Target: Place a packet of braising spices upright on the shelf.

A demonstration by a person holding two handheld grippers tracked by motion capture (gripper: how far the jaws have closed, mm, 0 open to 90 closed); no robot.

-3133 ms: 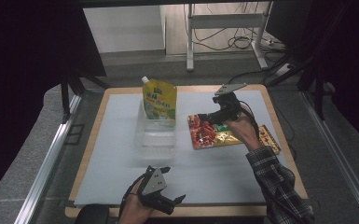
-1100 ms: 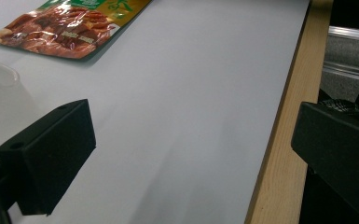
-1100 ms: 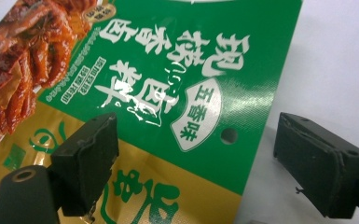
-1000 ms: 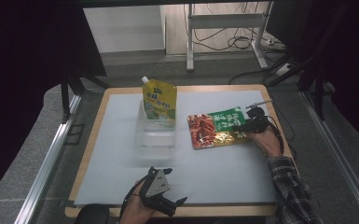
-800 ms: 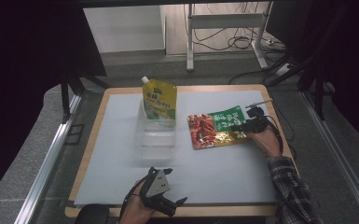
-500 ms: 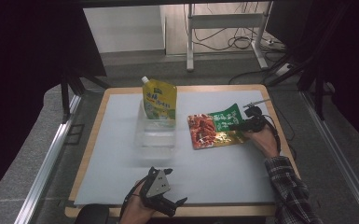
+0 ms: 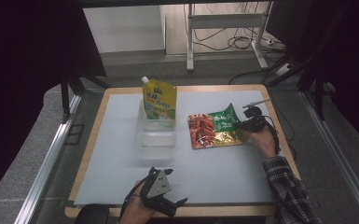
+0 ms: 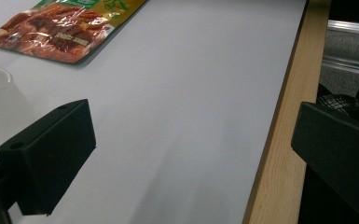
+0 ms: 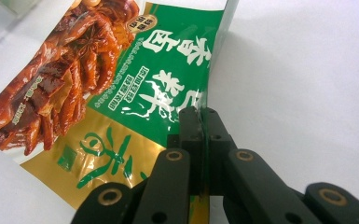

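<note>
Grasp step in hand: my right gripper (image 9: 200, 122) jaws just closing, now pinched flat on right edge of glossy green, gold and red foil snack pouch (image 7: 214, 131), right of centre on white worktop (image 7: 224, 172). Pouch limp, slick, edge curling up. Next, I judge: lift slowly, carry left to clear plastic bin (image 7: 156, 135) holding yellow spouted pouch (image 7: 160, 99). Left gripper (image 7: 161, 198) idle at near edge, jaws wide apart, holding nothing.

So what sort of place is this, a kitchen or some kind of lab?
Most likely a lab or recording workspace, not a kitchen. A white-topped table stands inside a dark metal frame, loose cables lie on the floor behind, and the person works with a handheld gripper.
</note>
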